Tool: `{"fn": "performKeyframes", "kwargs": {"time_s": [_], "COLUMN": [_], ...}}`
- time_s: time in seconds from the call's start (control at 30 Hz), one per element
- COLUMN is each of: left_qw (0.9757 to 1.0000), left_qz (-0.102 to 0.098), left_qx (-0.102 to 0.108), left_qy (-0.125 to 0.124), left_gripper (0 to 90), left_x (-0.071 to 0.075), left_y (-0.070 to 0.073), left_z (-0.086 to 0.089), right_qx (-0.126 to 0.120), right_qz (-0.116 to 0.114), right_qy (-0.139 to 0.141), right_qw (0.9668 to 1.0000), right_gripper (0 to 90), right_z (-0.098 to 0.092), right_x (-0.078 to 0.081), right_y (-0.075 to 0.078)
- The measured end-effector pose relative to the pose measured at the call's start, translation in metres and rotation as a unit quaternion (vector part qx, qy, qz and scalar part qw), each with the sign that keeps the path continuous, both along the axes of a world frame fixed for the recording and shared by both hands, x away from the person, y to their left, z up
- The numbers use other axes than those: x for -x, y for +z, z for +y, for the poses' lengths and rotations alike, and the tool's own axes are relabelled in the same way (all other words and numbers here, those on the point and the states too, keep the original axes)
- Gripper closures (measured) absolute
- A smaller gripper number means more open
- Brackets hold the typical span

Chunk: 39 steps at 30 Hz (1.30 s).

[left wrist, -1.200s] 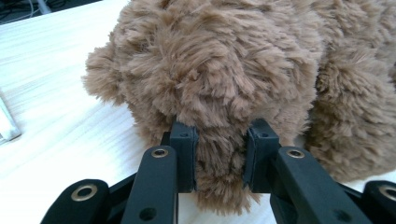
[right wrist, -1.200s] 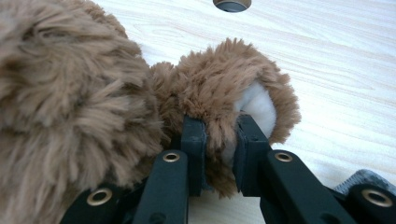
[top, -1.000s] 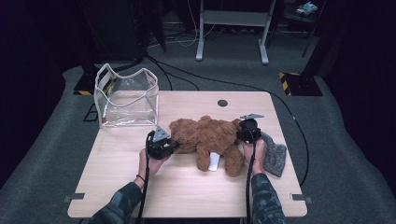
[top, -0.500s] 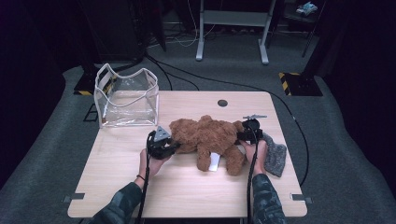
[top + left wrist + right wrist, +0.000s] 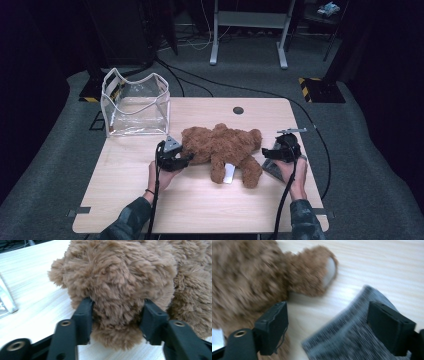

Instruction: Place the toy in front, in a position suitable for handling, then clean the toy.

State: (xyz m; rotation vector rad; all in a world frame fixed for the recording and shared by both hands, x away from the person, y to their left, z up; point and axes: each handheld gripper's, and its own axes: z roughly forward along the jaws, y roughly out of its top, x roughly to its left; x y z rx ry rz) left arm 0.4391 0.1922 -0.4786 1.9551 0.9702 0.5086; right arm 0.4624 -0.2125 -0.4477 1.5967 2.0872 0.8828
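- One brown teddy bear (image 5: pixel 222 150) is the biggest thing on the counter (image 5: pixel 200 210); it lies flat at the middle, just as it did a second ago, one ear pointing left and its legs toward the near right.
- Far left stands a clear plastic bag (image 5: pixel 134 104), mouth up and well apart from the bear; nothing lies between them.
- Right of the bear, a grey knitted cloth (image 5: pixel 352 340) lies on the counter, partly under the right hand.
- At the bear's right, the right gripper (image 5: pixel 281 152) has pulled away from the plush since a second ago; its jaws have just been opening and now stand wide, nothing pinched, over bare wood and the cloth's edge.
- At the bear's left end, the left gripper (image 5: pixel 117 320) has just been opening too; its jaws stand half wide with a tuft of fur between them, and I cannot tell whether they press on it.
- Judging by this, both grips are being let go, so the bear looks set down rather than lifted.
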Motion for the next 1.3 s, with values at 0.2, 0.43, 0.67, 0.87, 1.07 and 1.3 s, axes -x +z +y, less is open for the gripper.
{"fn": "performKeyframes", "kwargs": {"time_s": [0.2, 0.43, 0.67, 0.87, 1.07, 1.3], "left_qw": [0.9999, 0.9999, 0.9997, 0.9997, 0.9996, 0.9979], "left_qz": [-0.007, -0.001, 0.006, 0.008, -0.006, -0.032], "left_qx": [0.003, 0.006, 0.012, 0.011, 0.015, 0.051], "left_qy": [0.009, 0.011, 0.019, 0.019, 0.025, 0.024], "left_gripper": [38.2, 39.8, 35.9, 36.4, 37.8, 47.3], "left_x": [0.002, 0.002, 0.003, 0.007, 0.010, 0.015], "left_y": [0.001, -0.002, -0.009, -0.016, -0.023, -0.039], "left_z": [0.002, 0.002, 0.004, 0.005, 0.005, 0.006], "right_qx": [0.032, 0.039, 0.040, 0.049, 0.050, 0.052], "right_qz": [0.020, 0.051, 0.067, 0.074, 0.069, 0.062], "right_qy": [-0.034, -0.057, -0.059, -0.056, -0.056, -0.049], "right_qw": [0.9987, 0.9963, 0.9952, 0.9945, 0.9948, 0.9955], "right_gripper": [17.9, 19.0, 18.7, 21.0, 27.6, 31.8], "right_z": [-0.017, -0.024, -0.026, -0.024, -0.023, -0.023], "right_x": [0.011, 0.010, 0.011, 0.011, 0.013, 0.013], "right_y": [-0.009, -0.032, -0.044, -0.054, -0.055, -0.055]}}
